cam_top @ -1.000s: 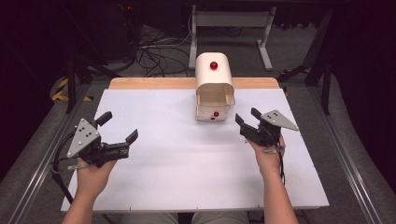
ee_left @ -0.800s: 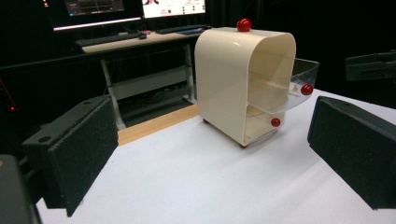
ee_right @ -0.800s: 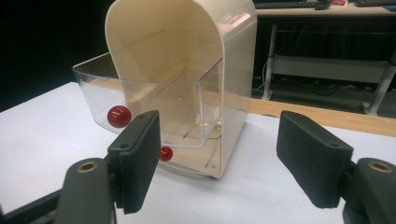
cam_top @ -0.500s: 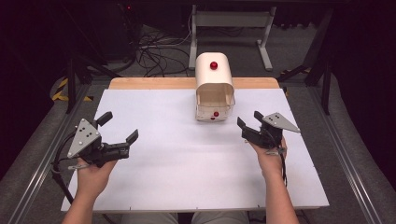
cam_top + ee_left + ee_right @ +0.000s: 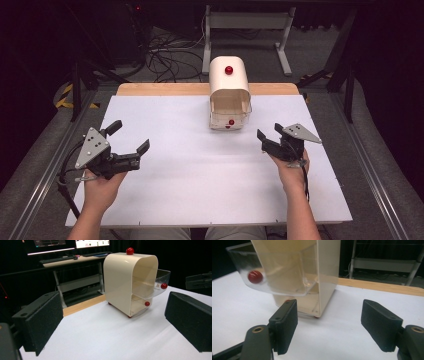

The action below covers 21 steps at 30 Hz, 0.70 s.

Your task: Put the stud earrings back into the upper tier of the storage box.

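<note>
Both tools, left [image 5: 131, 142] and right [image 5: 270, 133], gape empty, flanking the cream drawer box [image 5: 229, 85].

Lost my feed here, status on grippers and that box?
Left gripper open, empty. Right gripper open, empty, near cream box. Upper clear drawer pulled out. Table between them clear.

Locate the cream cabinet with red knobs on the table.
In the high view the cream cabinet stands at the table's far edge, right of centre, nearest the right claw.

White table [image 5: 200, 175] — cables [image 5: 165, 60] behind
</note>
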Motion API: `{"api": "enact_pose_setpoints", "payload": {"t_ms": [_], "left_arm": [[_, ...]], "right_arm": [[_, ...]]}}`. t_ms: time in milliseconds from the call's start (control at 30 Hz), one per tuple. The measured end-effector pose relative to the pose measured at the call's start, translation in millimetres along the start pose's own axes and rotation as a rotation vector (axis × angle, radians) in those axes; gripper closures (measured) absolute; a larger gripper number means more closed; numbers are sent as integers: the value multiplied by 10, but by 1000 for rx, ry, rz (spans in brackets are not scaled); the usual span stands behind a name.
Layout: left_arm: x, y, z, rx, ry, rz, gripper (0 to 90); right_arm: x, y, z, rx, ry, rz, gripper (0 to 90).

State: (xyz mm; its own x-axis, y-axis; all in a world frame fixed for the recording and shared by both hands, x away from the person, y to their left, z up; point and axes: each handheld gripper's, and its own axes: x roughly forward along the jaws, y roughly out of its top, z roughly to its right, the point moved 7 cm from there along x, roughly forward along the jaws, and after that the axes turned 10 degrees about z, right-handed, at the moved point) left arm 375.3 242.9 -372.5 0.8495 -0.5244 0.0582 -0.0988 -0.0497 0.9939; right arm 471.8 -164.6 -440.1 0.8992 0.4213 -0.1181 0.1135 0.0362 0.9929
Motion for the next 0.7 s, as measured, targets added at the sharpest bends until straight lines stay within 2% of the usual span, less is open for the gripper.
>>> {"api": "enact_pose_setpoints", "payload": {"t_ms": [100,267,500,700], "left_arm": [[1,-3,0,3,0,-2,24],[4,-10,4,4,-3,-5,25],[1,-6,0,3,-1,-2,25],[1,-8,1,4,-1,-3,25]], "right_arm": [[22,-73,46,-20,-20,-31,308],[46,-193,114,-20,-44,-81,322],[82,-311,135,-21,-45,-143,360],[95,-353,124,-29,-39,-171,428]]}}
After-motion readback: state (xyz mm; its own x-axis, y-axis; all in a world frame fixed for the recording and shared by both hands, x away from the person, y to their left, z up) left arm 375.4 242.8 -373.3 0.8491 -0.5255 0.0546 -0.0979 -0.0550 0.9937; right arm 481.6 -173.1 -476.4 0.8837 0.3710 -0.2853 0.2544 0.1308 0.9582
